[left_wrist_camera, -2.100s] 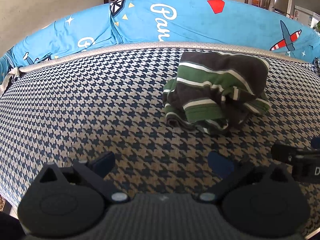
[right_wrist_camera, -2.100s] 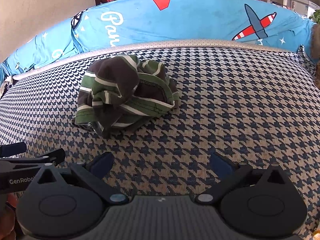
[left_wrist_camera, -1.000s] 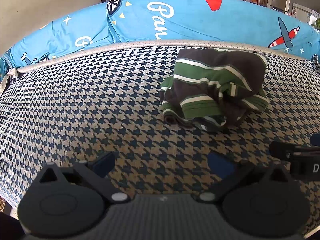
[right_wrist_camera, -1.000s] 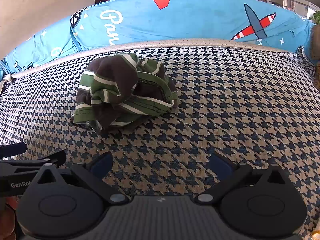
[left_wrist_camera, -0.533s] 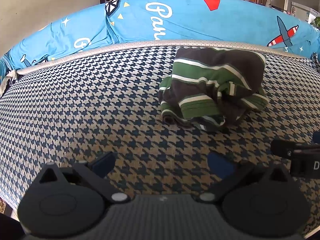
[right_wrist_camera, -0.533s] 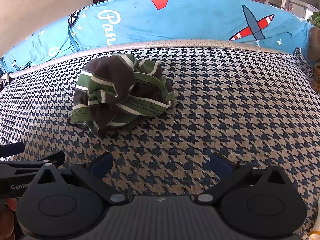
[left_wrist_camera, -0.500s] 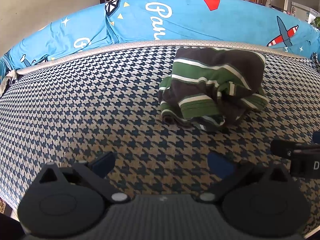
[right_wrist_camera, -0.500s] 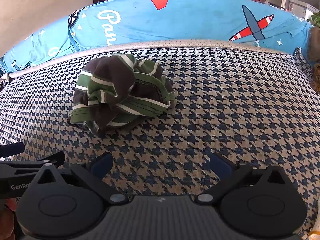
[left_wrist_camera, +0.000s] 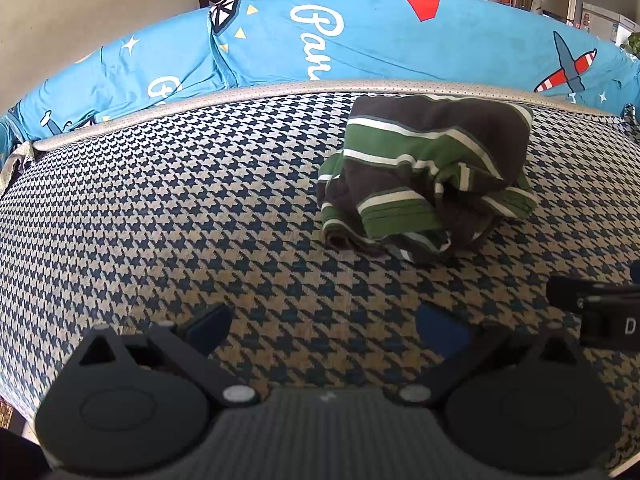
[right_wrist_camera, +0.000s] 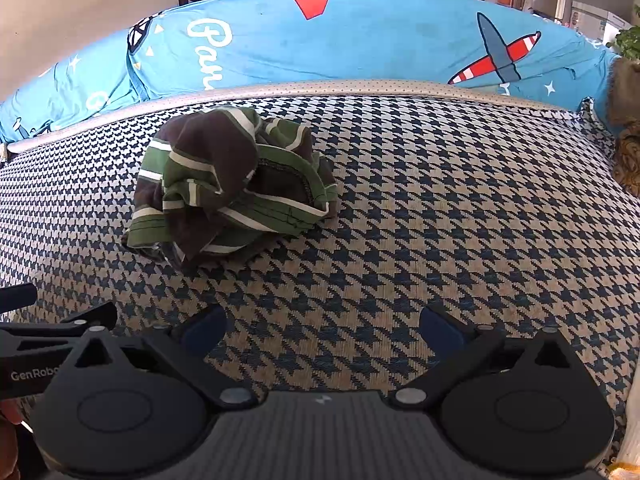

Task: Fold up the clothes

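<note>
A crumpled garment with dark brown, green and white stripes lies in a heap on the houndstooth cushion. In the left wrist view it sits ahead and to the right of my left gripper, well beyond the fingertips. My left gripper is open, with nothing between its blue pads. Seen from the right wrist, the garment lies ahead and to the left of my right gripper, which is open too and holds nothing. Each gripper shows at the edge of the other's view.
A bright blue cover with a plane and lettering drapes the backrest behind the cushion. A silver piped edge marks the cushion's far border. The cushion's left edge drops off near my left gripper. Furniture stands in the far background.
Both grippers have drifted slightly; the garment sits a little lower and further left in the right wrist view. Nothing was grasped or released.
</note>
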`<action>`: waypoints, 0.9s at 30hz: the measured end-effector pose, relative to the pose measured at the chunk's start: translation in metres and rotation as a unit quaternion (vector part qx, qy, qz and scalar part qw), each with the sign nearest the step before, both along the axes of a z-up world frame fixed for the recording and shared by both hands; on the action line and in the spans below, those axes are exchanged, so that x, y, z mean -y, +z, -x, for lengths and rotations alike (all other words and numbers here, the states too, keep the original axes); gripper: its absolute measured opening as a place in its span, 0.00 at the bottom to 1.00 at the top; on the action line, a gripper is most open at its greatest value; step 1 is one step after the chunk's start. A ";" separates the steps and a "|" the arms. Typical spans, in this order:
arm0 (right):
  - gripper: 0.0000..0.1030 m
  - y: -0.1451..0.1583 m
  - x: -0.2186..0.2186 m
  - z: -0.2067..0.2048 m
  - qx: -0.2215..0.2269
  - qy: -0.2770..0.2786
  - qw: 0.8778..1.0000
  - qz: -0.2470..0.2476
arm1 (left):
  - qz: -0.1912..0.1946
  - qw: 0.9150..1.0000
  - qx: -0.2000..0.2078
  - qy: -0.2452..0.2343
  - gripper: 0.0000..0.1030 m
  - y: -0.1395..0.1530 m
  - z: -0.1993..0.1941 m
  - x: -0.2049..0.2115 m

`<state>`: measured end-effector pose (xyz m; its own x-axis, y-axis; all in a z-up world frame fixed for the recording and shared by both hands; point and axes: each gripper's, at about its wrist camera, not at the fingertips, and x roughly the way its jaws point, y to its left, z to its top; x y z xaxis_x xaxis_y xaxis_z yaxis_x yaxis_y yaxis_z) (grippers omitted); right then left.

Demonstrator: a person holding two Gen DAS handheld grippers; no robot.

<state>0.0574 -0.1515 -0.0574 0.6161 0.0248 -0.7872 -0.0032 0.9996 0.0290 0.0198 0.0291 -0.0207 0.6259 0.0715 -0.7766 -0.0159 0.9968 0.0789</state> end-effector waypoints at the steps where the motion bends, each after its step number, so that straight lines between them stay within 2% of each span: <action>1: 1.00 0.000 0.000 0.000 0.000 0.000 1.000 0.001 | 0.000 1.000 0.000 0.001 1.00 0.000 0.000 0.000; 7: 1.00 0.004 0.001 -0.001 0.008 -0.009 1.000 0.011 | 0.001 1.000 0.005 0.004 1.00 0.001 -0.001 -0.001; 14: 1.00 0.010 0.008 -0.001 0.029 -0.009 0.999 -0.024 | 0.005 1.000 0.007 0.022 1.00 0.002 -0.007 -0.009; 22: 1.00 0.023 0.007 -0.006 0.069 0.050 0.993 -0.077 | 0.008 0.999 0.016 0.029 1.00 0.012 -0.020 -0.018; 27: 1.00 0.025 0.006 -0.022 0.072 0.077 0.988 -0.113 | 0.018 1.000 0.013 0.018 1.00 0.018 -0.034 -0.018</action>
<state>0.0791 -0.1575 -0.0322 0.6962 0.2918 -0.6559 -0.1752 0.9551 0.2390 0.0540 0.0475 -0.0029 0.6432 0.0665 -0.7628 -0.0537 0.9977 0.0417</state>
